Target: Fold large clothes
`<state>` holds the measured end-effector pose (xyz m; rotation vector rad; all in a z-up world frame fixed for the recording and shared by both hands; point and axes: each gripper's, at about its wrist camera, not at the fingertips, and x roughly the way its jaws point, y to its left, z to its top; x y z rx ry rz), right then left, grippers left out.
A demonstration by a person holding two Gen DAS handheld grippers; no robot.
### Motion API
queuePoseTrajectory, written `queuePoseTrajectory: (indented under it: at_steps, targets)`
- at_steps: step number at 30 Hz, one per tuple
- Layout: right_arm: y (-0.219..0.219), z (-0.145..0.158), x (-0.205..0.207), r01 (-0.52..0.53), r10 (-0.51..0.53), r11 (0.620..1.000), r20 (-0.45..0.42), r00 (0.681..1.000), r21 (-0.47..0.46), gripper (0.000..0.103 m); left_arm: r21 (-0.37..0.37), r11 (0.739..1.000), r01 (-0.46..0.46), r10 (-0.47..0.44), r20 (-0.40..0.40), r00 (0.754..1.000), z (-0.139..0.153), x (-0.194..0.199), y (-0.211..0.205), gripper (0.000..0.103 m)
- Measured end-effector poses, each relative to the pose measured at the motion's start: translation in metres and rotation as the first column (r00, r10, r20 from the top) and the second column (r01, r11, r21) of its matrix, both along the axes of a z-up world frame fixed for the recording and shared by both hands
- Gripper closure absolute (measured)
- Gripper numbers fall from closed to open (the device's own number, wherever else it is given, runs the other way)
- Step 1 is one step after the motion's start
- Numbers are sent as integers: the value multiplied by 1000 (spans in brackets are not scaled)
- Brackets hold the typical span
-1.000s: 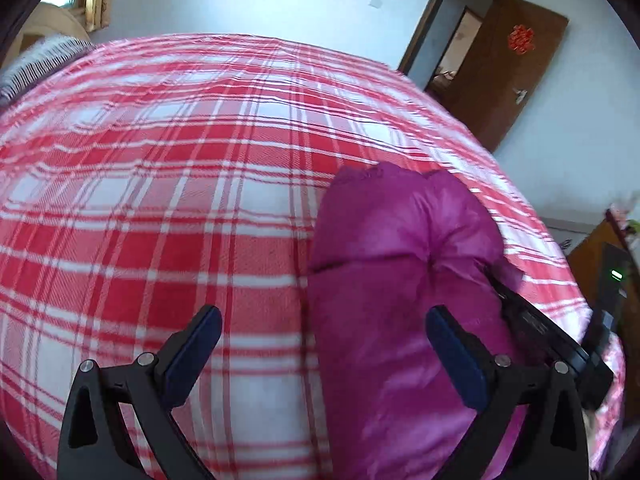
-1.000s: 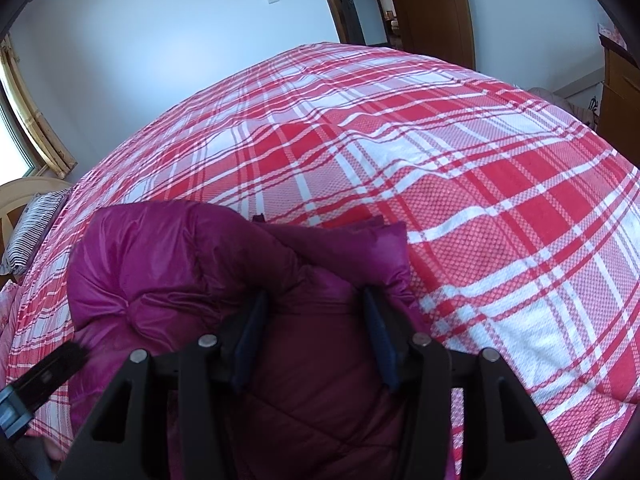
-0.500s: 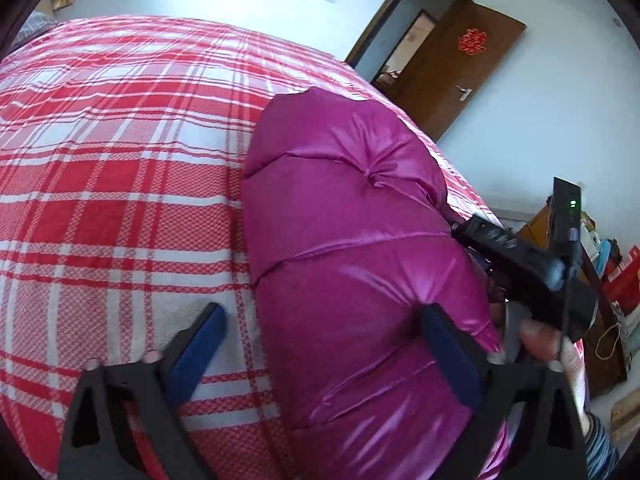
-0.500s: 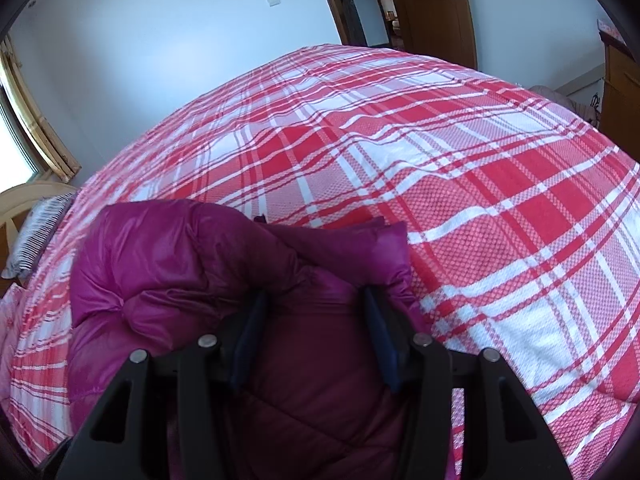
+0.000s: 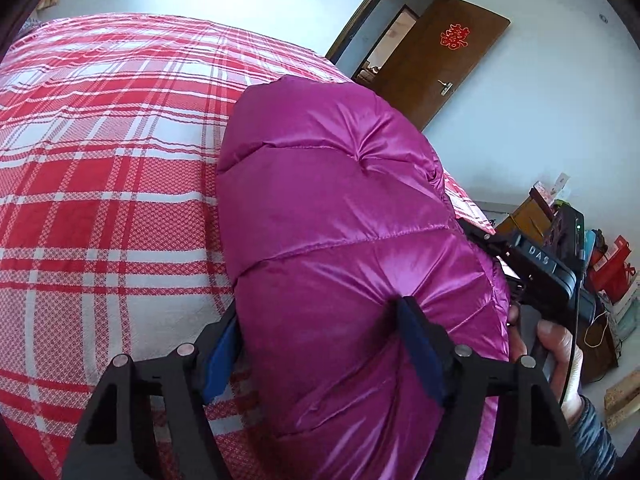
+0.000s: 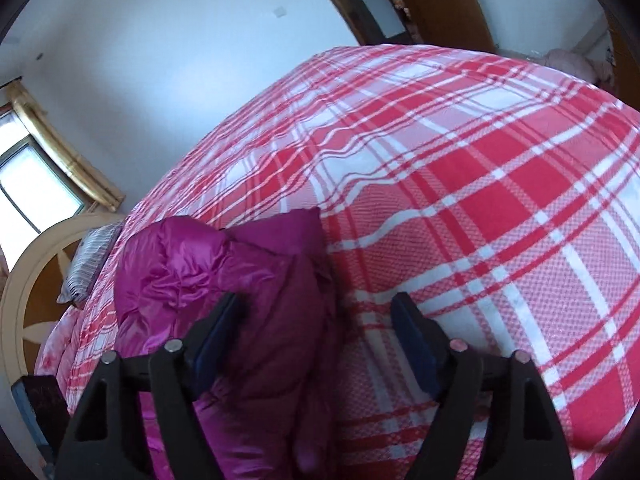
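Observation:
A puffy magenta down jacket point(image 5: 328, 200) lies bundled on the red and white plaid bed point(image 5: 100, 160). My left gripper point(image 5: 316, 312) straddles its near end. Its jaws are closing, and both blue pads press into the padding, which puckers at the right pad. In the right wrist view the jacket point(image 6: 260, 288) sits at lower left. My right gripper point(image 6: 316, 300) has its jaws opening: the left pad is against the jacket, the right pad stands off it over the bedspread point(image 6: 480, 200). The right gripper's black body point(image 5: 536, 272) and a hand point(image 5: 556, 344) show beyond the jacket.
A brown door point(image 5: 432, 60) stands open at the back right. Wooden furniture with red bags point(image 5: 608, 268) lines the bed's right side. A curved headboard point(image 6: 24, 280), a striped pillow point(image 6: 88, 260) and a window point(image 6: 28, 176) are at the left.
My left gripper dropped over the jacket's near end and narrowed its jaws onto it. My right gripper's jaws widened off the jacket and it swung to the right.

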<state>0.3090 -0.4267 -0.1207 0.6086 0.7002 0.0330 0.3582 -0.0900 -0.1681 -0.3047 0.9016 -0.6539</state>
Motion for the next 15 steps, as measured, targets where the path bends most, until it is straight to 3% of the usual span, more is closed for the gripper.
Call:
queuePoseTrajectory:
  at_steps: [2,6,10,11,15]
  targets:
    - [4,-2,4,-59,58,998,7,998,16,44,0,1000,2,-2,2,1000,0,0,0,28]
    - [10,-6,13,-112,112,994,-28,993,7,49,2,1000,8,-8,5,1000,1,0,-4,28]
    - [8,-11,16,-165,167,984,-30,985,71,75,38,999,31,-33,66,997,11,-11,-11,51]
    - [10,-10,14,-181,183,981,-25,983,70,77,63,998,26,-32,88,996,16,-15,-13,59]
    - [19,-3,4,-187,187,982,-6,982,41,85,105,994,4,-18,139,990,41,-30,-10,72]
